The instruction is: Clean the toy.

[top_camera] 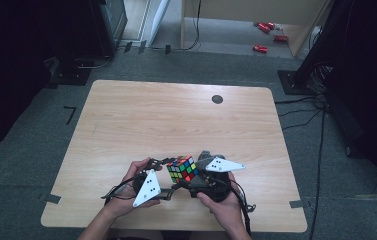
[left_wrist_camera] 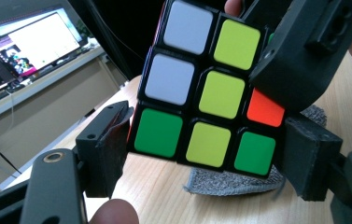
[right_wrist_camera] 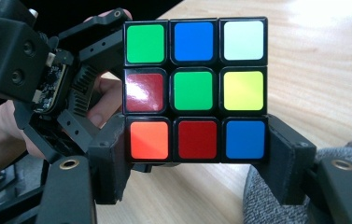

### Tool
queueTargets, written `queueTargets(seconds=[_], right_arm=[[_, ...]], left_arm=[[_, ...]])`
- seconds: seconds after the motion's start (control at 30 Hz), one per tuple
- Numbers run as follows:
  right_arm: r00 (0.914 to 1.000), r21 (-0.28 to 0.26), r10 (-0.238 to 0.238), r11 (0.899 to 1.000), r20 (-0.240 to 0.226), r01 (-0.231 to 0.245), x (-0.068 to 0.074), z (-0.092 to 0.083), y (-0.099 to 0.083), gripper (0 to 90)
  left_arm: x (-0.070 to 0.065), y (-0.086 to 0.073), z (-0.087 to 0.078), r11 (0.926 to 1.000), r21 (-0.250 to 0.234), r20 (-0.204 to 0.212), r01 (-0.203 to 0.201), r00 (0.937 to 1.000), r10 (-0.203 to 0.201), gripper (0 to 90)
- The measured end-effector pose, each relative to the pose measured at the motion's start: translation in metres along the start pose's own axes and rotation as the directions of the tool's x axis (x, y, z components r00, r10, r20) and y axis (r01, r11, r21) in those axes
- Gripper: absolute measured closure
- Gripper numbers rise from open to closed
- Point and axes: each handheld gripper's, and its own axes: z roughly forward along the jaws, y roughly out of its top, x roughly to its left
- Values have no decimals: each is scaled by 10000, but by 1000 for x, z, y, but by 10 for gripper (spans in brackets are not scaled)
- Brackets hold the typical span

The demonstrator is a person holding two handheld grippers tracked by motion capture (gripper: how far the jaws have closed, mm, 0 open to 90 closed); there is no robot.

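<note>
cube (top_camera: 182, 168) still all scrambled | right gripper (right_wrist_camera: 197, 154) clamped on its bottom layer | left gripper (left_wrist_camera: 201, 154) narrowed onto another layer | basically everything left

Rubik's cube (top_camera: 182, 168) sits between left gripper (top_camera: 163, 167) and right gripper (top_camera: 199, 172), over the table's (top_camera: 176, 115) near edge. Grey cloth (left_wrist_camera: 239, 179) lies on table beneath cube, right of centre.
</note>
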Motion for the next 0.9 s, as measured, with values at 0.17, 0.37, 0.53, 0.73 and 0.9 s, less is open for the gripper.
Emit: queueTargets(seconds=[0.17, 0.37, 0.53, 0.73, 0.9], right_arm=[[9978, 254, 623, 9978, -238, -617, -5, 2, 0, 347], [9890, 701, 1356, 9889, -596, -1314, -12, 4, 0, 346], [9846, 549, 1434, 9889, -1002, -1384, -14, 2, 0, 312], [9952, -582, 610, 9962, -768, -655, -18, -19, 7, 231], [9927, -1231, -25, 9922, 1208, 174, -35, -28, 0, 258]], left_arm=[[-2, 0, 0, 9994, -19, 10, -341, 9994, 341, 292], [-5, 0, 1, 9983, 54, 114, -588, 9982, 587, 323], [-2, 3, -3, 9999, 68, 432, 127, 9990, -130, 341], [19, 3, -13, 9789, -38, 638, 2045, 9769, -2039, 342], [39, 5, -24, 9277, 773, 1131, 3652, 9213, -3721, 343]])
